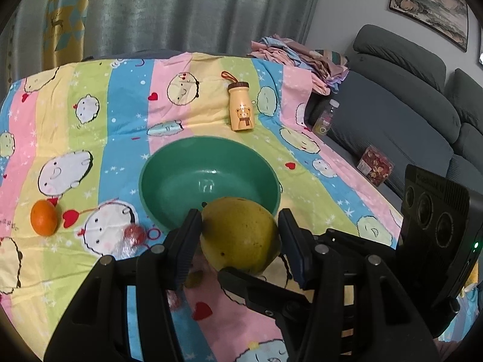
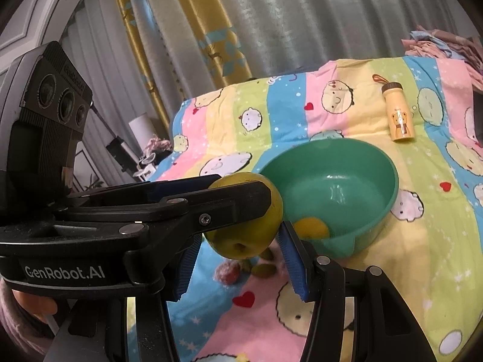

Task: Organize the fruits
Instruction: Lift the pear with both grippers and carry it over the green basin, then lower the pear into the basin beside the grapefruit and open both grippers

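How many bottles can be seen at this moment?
2. A yellow bear-print bottle is on the striped cloth beyond the green bowl; a clear bottle stands past the cloth's right edge, by the grey sofa. Others may be hidden.

— Any writing you can read?
— "GenRobot.AI", white on the black body of the left gripper (image 2: pixel 238 208), in the right wrist view.
— Anything else?
— Small print on its camera block (image 2: pixel 45 105), too blurred to read.
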`<state>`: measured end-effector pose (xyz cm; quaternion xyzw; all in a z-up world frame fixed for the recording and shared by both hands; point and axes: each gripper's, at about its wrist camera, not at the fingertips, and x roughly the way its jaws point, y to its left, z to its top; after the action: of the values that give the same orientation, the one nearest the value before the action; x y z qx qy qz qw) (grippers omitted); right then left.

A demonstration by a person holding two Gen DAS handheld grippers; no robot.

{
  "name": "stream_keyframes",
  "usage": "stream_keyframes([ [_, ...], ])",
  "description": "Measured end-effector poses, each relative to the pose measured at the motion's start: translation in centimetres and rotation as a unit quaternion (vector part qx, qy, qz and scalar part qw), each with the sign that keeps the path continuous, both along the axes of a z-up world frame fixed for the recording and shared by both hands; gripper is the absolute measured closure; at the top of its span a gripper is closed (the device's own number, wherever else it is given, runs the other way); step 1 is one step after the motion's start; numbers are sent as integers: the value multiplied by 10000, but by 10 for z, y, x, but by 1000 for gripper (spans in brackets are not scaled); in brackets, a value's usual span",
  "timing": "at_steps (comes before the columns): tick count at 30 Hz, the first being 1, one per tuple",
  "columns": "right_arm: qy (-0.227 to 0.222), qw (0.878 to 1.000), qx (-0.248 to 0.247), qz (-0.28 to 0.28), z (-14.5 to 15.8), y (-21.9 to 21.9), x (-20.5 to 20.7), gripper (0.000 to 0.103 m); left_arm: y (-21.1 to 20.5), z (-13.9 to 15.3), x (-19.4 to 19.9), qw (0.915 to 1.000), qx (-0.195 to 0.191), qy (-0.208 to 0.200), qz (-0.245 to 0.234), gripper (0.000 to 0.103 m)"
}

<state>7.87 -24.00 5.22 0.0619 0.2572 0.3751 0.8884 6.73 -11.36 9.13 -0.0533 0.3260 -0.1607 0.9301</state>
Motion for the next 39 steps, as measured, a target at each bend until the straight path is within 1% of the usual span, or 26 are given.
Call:
stream_keyframes([
  [6,-68,10000,6,-32,5,-1,15,48,2,4,16,10000,-82,-46,5,50],
  [12,26,10000,24,-34,3,-1,31,48,2,-3,32,10000,-84,10,9,49],
  [16,146,9999,-14,-23,-1,2,44,48,7,-9,46,9997,-213,140,62,48],
  [19,222,9997,-59,-19,-1,4,54,48,13,-14,58,9989,-378,248,81,48],
  [22,327,9994,-77,-43,-4,7,63,48,19,-19,70,9975,-556,424,83,48],
  [25,523,9986,-65,-78,-10,7,72,48,22,-27,81,9951,-727,667,50,48],
  [29,760,9969,-106,-143,-17,4,82,48,25,-40,95,9902,-946,1024,3,48],
  [30,756,9970,-90,-164,-16,3,84,49,25,-45,100,9889,-924,1162,24,47],
  [31,773,9968,-152,-122,-14,4,86,50,27,-48,103,9874,-1006,1218,34,47],
  [32,767,9968,-194,-71,-13,6,87,52,29,-51,105,9857,-1085,1289,50,49],
  [33,776,9967,-227,-21,-13,8,87,52,29,-54,107,9856,-1033,1331,111,49],
  [37,699,9954,-625,-186,-16,21,91,52,28,-61,111,9857,-913,1407,187,49],
  [39,788,9950,-589,-160,-20,20,94,52,31,-66,114,9841,-939,1495,215,45],
])
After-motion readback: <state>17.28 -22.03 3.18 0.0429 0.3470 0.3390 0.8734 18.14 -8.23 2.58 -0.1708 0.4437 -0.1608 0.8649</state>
